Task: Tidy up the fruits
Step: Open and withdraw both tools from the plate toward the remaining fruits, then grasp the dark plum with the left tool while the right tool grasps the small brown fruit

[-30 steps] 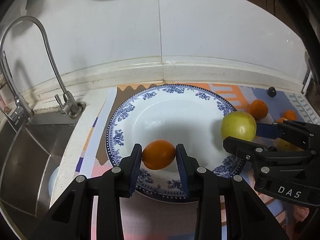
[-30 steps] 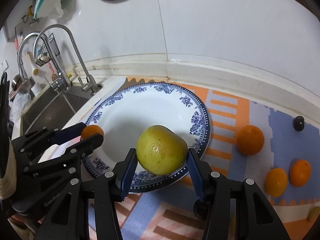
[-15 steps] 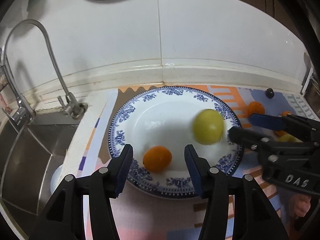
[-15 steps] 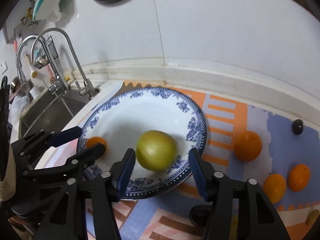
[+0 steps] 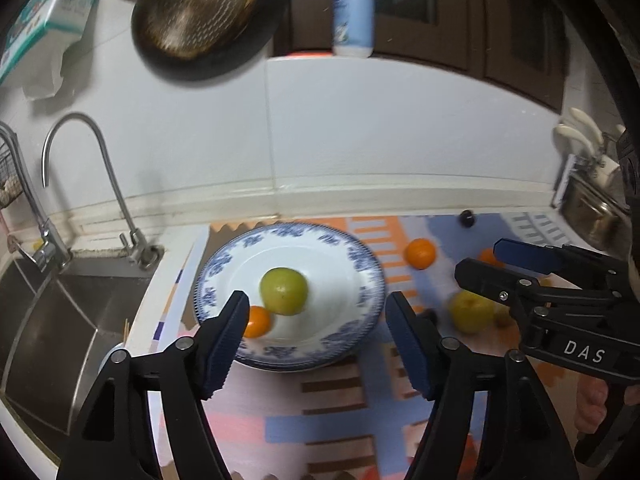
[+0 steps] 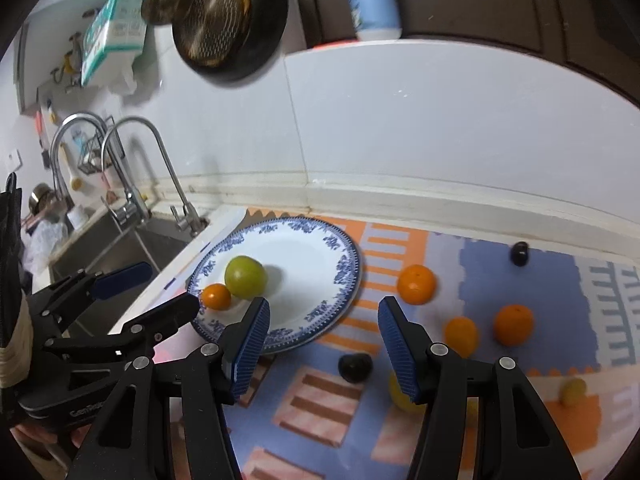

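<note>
A blue-patterned white plate (image 5: 340, 264) (image 6: 316, 256) sits on a colourful mat. On it lie a yellow-green fruit (image 5: 284, 291) (image 6: 245, 277) and a small orange (image 5: 258, 322) (image 6: 216, 297), touching. My left gripper (image 5: 316, 340) is open and empty, pulled back above the plate's near rim. My right gripper (image 6: 324, 344) is open and empty, right of the plate. On the mat lie three oranges (image 6: 416, 284) (image 6: 513, 325) (image 6: 461, 336), a yellow fruit (image 5: 472, 312) (image 6: 400, 396), two dark fruits (image 6: 355, 367) (image 6: 519, 253) and a small yellowish fruit (image 6: 573, 391).
A steel sink (image 5: 48, 320) with tall taps (image 5: 100, 184) lies to the left of the plate. The white tiled wall (image 5: 360, 128) runs behind. A pan (image 5: 200, 16) and a bottle (image 5: 354, 8) hang above. A utensil holder (image 5: 588, 200) stands far right.
Both grippers opened and let go: the orange and the yellow-green fruit now rest on the plate. Both grippers have drawn back and up, away from the plate.
</note>
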`<state>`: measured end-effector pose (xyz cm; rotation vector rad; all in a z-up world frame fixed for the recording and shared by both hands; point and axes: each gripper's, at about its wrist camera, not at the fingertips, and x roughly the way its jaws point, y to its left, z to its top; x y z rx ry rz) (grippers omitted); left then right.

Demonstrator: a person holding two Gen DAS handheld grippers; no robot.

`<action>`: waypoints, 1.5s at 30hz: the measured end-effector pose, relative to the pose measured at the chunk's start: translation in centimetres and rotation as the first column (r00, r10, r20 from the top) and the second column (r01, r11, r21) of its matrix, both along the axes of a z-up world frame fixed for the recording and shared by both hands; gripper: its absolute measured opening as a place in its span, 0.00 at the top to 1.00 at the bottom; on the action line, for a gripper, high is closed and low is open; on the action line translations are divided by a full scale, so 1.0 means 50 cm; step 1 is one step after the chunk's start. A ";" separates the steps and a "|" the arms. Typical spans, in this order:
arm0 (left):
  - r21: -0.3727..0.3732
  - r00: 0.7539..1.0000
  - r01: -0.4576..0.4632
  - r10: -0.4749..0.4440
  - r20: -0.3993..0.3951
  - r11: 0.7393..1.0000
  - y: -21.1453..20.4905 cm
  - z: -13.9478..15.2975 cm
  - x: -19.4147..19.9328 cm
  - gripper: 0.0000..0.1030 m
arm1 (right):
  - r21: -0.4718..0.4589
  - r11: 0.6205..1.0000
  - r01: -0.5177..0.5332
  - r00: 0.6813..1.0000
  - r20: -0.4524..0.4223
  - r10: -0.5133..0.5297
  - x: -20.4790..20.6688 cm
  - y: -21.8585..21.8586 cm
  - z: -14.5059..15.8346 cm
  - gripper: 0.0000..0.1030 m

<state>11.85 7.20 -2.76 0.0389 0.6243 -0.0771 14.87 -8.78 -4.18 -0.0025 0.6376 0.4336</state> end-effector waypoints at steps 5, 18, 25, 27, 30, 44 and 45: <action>0.013 0.999 0.048 -0.048 0.025 0.999 -0.042 0.014 -0.036 0.28 | -0.003 0.999 0.049 0.998 0.036 -0.048 -0.044 -0.044 0.021 0.39; 0.110 0.984 0.139 -0.150 0.096 0.984 -0.137 0.010 -0.087 0.25 | -0.052 0.982 0.179 0.982 0.067 -0.175 -0.132 -0.147 0.023 0.39; 0.178 0.975 0.161 -0.185 0.125 0.971 -0.163 -0.022 -0.088 0.25 | -0.090 0.971 0.220 0.975 0.037 -0.217 -0.144 -0.175 -0.011 0.39; 0.192 0.974 0.170 -0.194 0.117 0.967 -0.167 -0.036 -0.082 0.25 | -0.106 0.968 0.230 0.973 0.035 -0.227 -0.142 -0.178 -0.023 0.39; 0.200 0.973 0.186 -0.208 0.097 0.962 -0.169 -0.058 -0.072 0.25 | -0.108 0.966 0.236 0.972 0.023 -0.234 -0.135 -0.182 -0.038 0.39; 0.156 0.960 0.280 -0.275 -0.053 0.947 -0.181 -0.152 0.028 0.36 | -0.119 0.971 0.205 0.973 -0.080 -0.215 -0.063 -0.171 -0.112 0.40; 0.153 0.959 0.283 -0.277 -0.061 0.947 -0.184 -0.156 0.034 0.37 | -0.118 0.971 0.206 0.973 -0.083 -0.217 -0.058 -0.172 -0.116 0.40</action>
